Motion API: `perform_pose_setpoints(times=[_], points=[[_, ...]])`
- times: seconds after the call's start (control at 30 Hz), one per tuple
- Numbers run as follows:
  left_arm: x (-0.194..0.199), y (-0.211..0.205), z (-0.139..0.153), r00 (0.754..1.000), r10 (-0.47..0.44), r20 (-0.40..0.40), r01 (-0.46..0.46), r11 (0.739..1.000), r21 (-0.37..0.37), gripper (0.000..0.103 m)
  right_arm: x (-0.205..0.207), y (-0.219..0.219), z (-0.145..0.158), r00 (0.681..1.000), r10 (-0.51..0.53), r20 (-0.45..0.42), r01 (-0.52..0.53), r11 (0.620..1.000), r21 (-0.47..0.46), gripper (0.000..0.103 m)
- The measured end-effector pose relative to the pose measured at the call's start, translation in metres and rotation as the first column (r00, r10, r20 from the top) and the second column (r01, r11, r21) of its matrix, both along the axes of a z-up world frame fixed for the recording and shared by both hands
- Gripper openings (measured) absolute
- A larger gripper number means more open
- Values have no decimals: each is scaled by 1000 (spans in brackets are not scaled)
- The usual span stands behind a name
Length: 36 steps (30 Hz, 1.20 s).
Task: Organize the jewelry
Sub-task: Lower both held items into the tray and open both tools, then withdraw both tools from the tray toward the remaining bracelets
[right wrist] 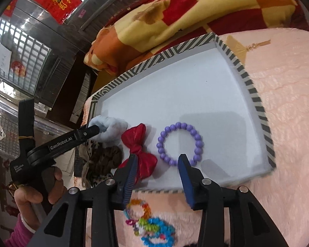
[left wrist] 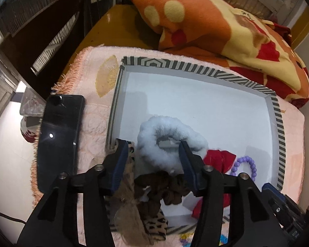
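Both grippers' fingers stand apart, holding nothing: left gripper (left wrist: pixel 154 160) straddles the white scrunchie (left wrist: pixel 166 144) at the tray's (right wrist: pixel 255 100) seven o'clock, right gripper (right wrist: pixel 157 175) frames the purple bracelet (right wrist: pixel 180 144) at five o'clock; closing askew could snag the neighbouring red bow (right wrist: pixel 141 151).

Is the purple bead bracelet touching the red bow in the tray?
Apart. The right wrist view shows bare white tray floor between the purple bead bracelet and the red bow, with no overlap.
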<state>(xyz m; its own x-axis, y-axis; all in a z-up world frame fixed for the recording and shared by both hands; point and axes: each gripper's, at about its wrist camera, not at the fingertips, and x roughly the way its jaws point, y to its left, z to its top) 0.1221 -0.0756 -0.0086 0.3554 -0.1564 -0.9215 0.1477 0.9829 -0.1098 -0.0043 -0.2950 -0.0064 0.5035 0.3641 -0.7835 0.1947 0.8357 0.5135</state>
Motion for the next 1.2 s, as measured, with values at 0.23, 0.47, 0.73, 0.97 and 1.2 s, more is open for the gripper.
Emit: perform_pose_setpoints(times=[0.23, 0.47, 0.73, 0.97, 1.2], points=[[-35, 6, 25, 997, -26, 73, 25, 1000, 13, 55, -31, 6, 16, 999, -26, 20, 27, 999, -39, 42], [-70, 9, 44, 991, -66, 119, 65, 998, 12, 56, -63, 16, 29, 998, -52, 42, 56, 993, -100, 43], [-109, 15, 61, 985, -96, 147, 100, 995, -16, 57, -94, 29, 46, 994, -83, 76, 94, 985, -147, 43], [-134, 21, 66, 979, -124, 160, 128, 992, -19, 57, -115, 41, 56, 991, -93, 96, 111, 973, -202, 55], [-154, 28, 65, 975, -145, 170, 149, 989, -14, 57, -132, 47, 61, 989, -99, 109, 121, 968, -220, 55]])
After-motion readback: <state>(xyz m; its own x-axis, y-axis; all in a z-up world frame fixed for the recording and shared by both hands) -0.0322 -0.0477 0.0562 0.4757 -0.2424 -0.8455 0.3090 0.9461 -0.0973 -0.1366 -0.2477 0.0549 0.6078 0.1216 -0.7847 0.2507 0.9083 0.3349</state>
